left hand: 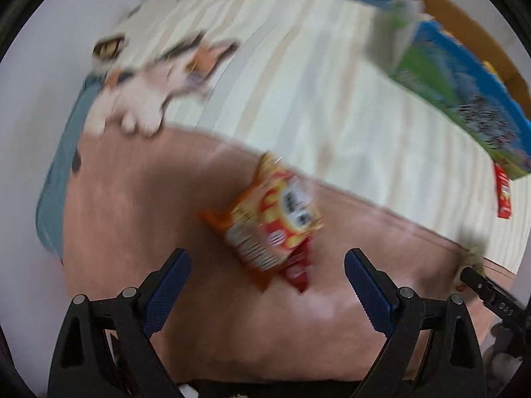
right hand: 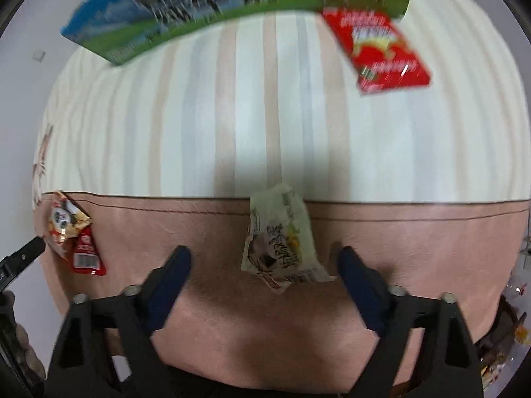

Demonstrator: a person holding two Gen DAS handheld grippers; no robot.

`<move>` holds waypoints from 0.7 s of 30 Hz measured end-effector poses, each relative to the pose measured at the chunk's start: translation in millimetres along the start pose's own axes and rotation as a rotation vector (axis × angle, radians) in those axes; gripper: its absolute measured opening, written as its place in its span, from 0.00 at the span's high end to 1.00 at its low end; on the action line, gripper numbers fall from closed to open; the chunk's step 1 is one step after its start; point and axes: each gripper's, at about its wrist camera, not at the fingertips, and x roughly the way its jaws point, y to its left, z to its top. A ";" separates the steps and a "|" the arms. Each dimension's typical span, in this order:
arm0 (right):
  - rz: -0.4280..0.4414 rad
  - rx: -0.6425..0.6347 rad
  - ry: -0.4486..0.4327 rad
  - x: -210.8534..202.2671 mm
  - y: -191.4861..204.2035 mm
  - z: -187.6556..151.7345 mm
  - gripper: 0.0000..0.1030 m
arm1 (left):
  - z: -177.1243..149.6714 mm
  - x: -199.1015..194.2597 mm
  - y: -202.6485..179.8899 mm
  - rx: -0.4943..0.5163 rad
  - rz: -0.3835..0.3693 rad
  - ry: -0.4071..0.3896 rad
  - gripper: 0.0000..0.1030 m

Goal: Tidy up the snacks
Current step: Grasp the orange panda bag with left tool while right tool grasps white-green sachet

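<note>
Both grippers point down with jaws spread, empty: left gripper (left hand: 267, 270) straddles the orange snack packet (left hand: 270, 224), right gripper (right hand: 264, 267) brackets the pale snack packet (right hand: 282, 242), each lined up to pinch from the pink cover (right hand: 232, 315).

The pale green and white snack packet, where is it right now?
In the right wrist view, the pale green and white snack packet lies across the pink band's upper seam, between the open right gripper's fingers.
</note>
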 end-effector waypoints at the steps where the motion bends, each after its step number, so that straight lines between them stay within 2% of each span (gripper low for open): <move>1: -0.010 -0.002 0.004 8.1 1.1 -1.1 0.36 | -0.5 7.3 5.8 -0.021 -0.011 0.018 0.08; 2: -0.020 -0.001 0.006 13.5 2.1 -2.3 0.43 | -1.0 12.3 8.6 -0.034 -0.016 0.035 0.08; 7: -0.040 -0.018 -0.021 19.6 9.5 -7.2 0.47 | -2.5 40.9 12.9 -0.085 -0.076 0.123 0.08; 9: -0.027 -0.015 -0.019 17.0 8.9 -9.2 0.47 | -0.4 44.6 13.2 -0.075 -0.043 0.102 0.08; 13: -0.017 -0.013 -0.012 14.8 6.3 -10.9 0.47 | 6.2 48.0 -2.9 0.062 0.002 0.038 0.09; 16: -0.003 -0.010 -0.010 12.2 4.8 -12.2 0.47 | 6.3 43.7 -15.3 0.122 0.008 -0.006 0.28; 19: 0.015 -0.003 -0.008 8.8 3.6 -9.6 0.48 | 2.0 39.6 -29.4 0.164 0.008 -0.014 0.37; 21: 0.036 0.013 -0.008 2.9 -3.6 -9.8 0.48 | 0.1 38.3 -35.1 0.161 -0.003 -0.015 0.39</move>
